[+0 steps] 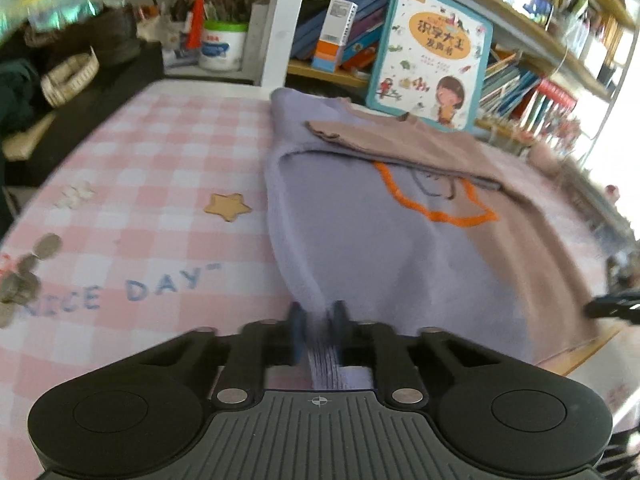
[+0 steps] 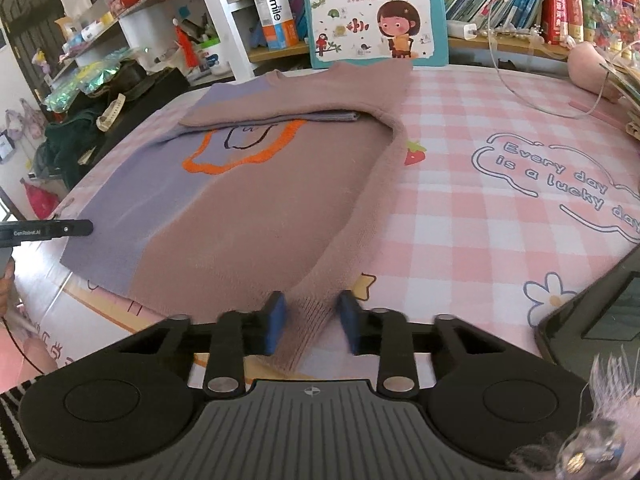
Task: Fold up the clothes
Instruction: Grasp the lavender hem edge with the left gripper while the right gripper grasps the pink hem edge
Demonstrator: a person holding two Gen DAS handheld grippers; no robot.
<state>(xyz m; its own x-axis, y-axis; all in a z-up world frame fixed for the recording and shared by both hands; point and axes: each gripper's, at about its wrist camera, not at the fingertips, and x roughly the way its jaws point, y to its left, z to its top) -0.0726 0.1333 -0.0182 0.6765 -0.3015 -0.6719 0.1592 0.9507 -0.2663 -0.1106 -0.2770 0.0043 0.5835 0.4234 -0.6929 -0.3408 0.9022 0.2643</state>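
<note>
Two claws are pinching the near hem of a lilac and dusty-pink knitted sweater (image 2: pixel 248 200) lying flat on a desk.

A pink-and-white checked cloth (image 1: pixel 140 152) is covering the desk; a large turquoise-edged children's picture book (image 2: pixel 376 12) is standing upright just behind the sweater's collar, and a wooden star (image 1: pixel 227 207) and some coins (image 1: pixel 24 272) are lying to its left. The left claw (image 1: pixel 318 320) is clamping the lilac hem corner, the fabric bunching between its blue pads. The right claw (image 2: pixel 312 312) is gripping the ribbed pink corner. One sleeve is lying folded across the chest, partly hiding an orange outline motif (image 2: pixel 244 148). The shelves behind are looking blurred.
</note>
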